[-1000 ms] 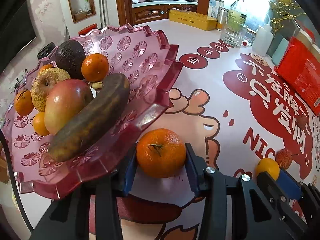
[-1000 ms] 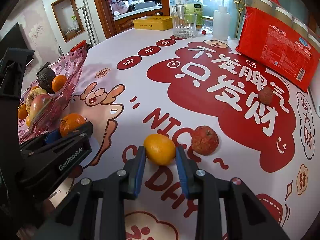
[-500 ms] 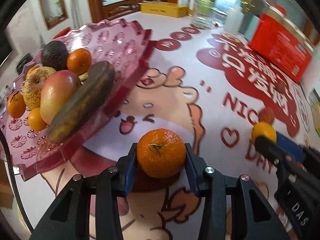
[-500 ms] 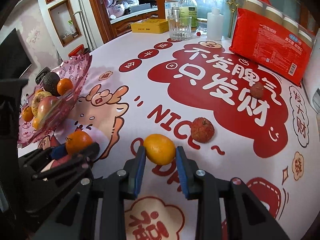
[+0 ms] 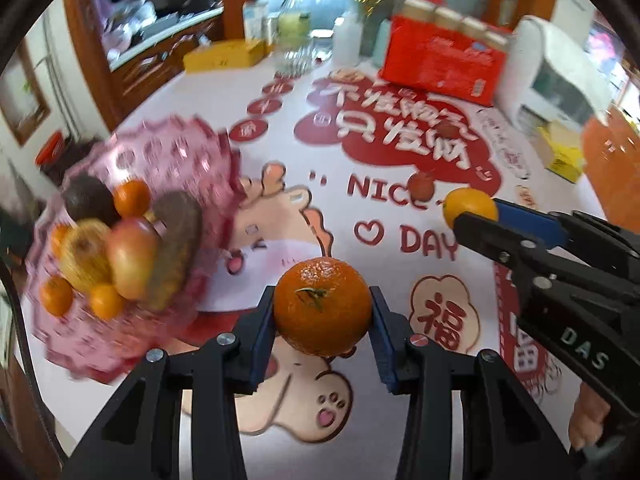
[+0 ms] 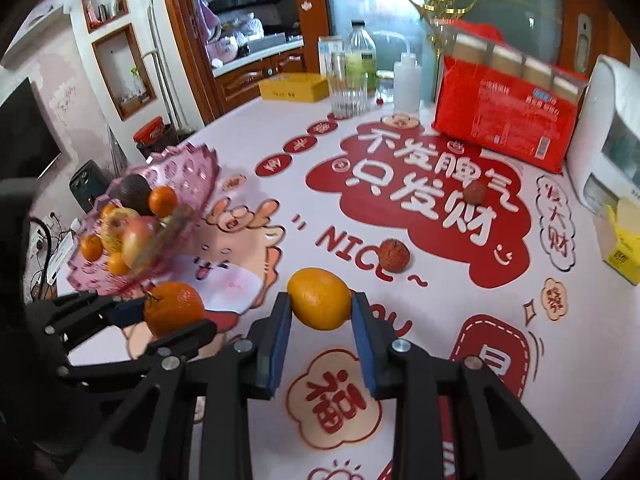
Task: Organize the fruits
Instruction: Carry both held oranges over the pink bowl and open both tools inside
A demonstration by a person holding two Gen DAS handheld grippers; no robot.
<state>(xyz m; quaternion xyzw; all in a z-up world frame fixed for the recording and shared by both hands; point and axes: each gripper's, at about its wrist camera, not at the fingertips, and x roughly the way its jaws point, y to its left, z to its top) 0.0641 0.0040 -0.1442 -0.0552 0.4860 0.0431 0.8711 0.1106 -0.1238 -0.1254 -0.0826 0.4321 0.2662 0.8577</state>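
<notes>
The left gripper [image 5: 322, 312] has drawn back from the pink fruit dish [image 5: 168, 152], carrying its tangerine [image 5: 322, 306] from right under the dish's rim to well clear of it and, it seems, higher above the table. The right gripper [image 6: 319, 308] has lifted its yellow-orange citrus [image 6: 319, 298] away from the lychee [image 6: 394, 255] and nearer the dish

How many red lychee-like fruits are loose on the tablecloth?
2: one lychee beside the "NICE" lettering, another lychee farther back on the red cloud print. Others could hide behind the grippers.
</notes>
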